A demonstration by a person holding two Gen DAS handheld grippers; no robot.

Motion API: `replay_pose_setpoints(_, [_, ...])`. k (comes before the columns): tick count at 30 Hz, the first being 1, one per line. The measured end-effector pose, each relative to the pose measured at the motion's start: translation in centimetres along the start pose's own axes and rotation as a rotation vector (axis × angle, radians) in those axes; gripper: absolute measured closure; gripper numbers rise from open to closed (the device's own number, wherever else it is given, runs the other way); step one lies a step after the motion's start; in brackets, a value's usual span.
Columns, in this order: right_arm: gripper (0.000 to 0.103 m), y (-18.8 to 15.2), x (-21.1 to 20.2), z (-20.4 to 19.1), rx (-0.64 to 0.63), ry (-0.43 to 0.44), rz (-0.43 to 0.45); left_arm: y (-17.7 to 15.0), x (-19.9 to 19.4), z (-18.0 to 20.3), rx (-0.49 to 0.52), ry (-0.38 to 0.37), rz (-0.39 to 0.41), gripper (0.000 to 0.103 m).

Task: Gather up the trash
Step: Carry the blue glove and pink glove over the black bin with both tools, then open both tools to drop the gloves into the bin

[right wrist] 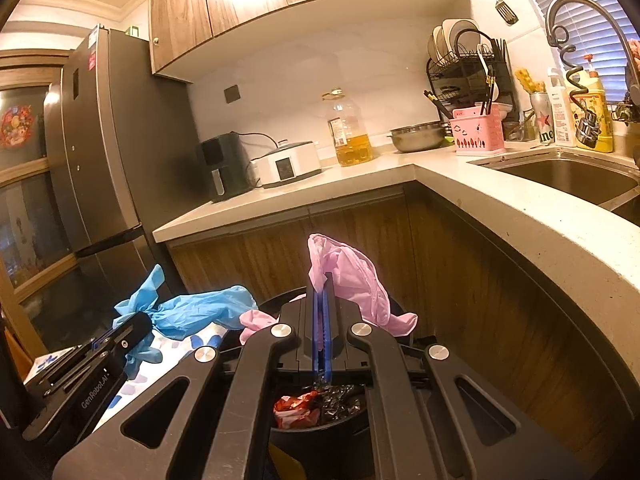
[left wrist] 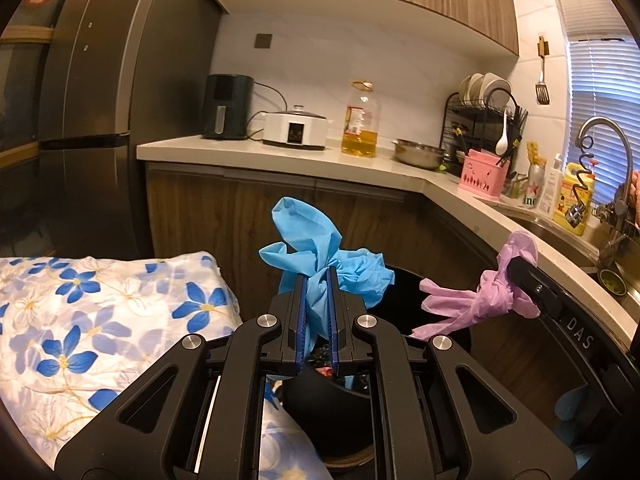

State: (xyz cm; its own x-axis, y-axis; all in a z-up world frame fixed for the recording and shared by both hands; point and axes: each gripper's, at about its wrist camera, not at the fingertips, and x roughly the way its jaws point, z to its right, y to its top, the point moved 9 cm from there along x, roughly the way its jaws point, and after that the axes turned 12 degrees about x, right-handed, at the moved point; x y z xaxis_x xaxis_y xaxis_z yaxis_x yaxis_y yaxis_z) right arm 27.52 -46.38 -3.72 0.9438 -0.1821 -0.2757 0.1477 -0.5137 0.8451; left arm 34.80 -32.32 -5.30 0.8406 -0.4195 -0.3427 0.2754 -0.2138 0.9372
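Note:
My left gripper (left wrist: 317, 276) is shut on a crumpled blue glove (left wrist: 320, 258) and holds it over a black trash bin (left wrist: 400, 280). The right gripper (right wrist: 323, 280) is shut on a pink glove (right wrist: 352, 276), also above the bin (right wrist: 288, 434). The bin holds red and dark crumpled wrappers (right wrist: 298, 410). In the left wrist view the right gripper (left wrist: 516, 266) with the pink glove (left wrist: 468, 308) hangs to the right. In the right wrist view the left gripper (right wrist: 140, 326) with the blue glove (right wrist: 200, 312) is at the left.
A surface with a blue-flower cloth (left wrist: 100, 320) lies left of the bin. An L-shaped counter (right wrist: 460, 188) wraps behind and right, with an oil bottle (right wrist: 348, 132), steel bowl (right wrist: 418, 136), dish rack (right wrist: 468, 68) and sink (right wrist: 568, 178). A fridge (right wrist: 108, 152) stands at the left.

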Motion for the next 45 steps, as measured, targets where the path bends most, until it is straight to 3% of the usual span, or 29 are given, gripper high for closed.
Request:
replay_pose_setpoints(27, [0.1,-0.3,3.7,1.3,-0.01,-0.013,-0.059,-1.0,4.0,2.3,0.045,-0.066,-0.051,0.094])
replay_pose_setpoints(30, [0.09,-0.5,4.2,1.3,-0.017,-0.011,-0.069,-1.2,4.2,2.4,0.054,-0.07,-0.056,0.092])
replay_pose_setpoints(32, [0.074,-0.4,4.4,1.5,-0.015,-0.009,-0.071,-1.4,4.4,2.4,0.052,-0.074,-0.056,0.083])
replay_pose_setpoints(33, [0.071,-0.4,4.4,1.7,-0.011,-0.008,-0.068,-1.4,4.4,2.4,0.05,-0.08,-0.056,0.079])
replay_pose_setpoints(35, [0.071,-0.4,4.5,2.0,-0.002,-0.015,-0.069,-1.4,4.3,2.2,0.044,-0.083,-0.047,0.06])
replay_pose_setpoints(40, [0.058,-0.4,4.3,2.7,0.014,-0.03,-0.071,-1.7,4.1,0.9,0.02,-0.053,-0.047,0.04])
replay_pose_setpoints(45, [0.032,-1.1,3.2,2.4,0.006,-0.052,-0.078,-2.4,2.5,-1.1,0.017,0.025,-0.05,0.021])
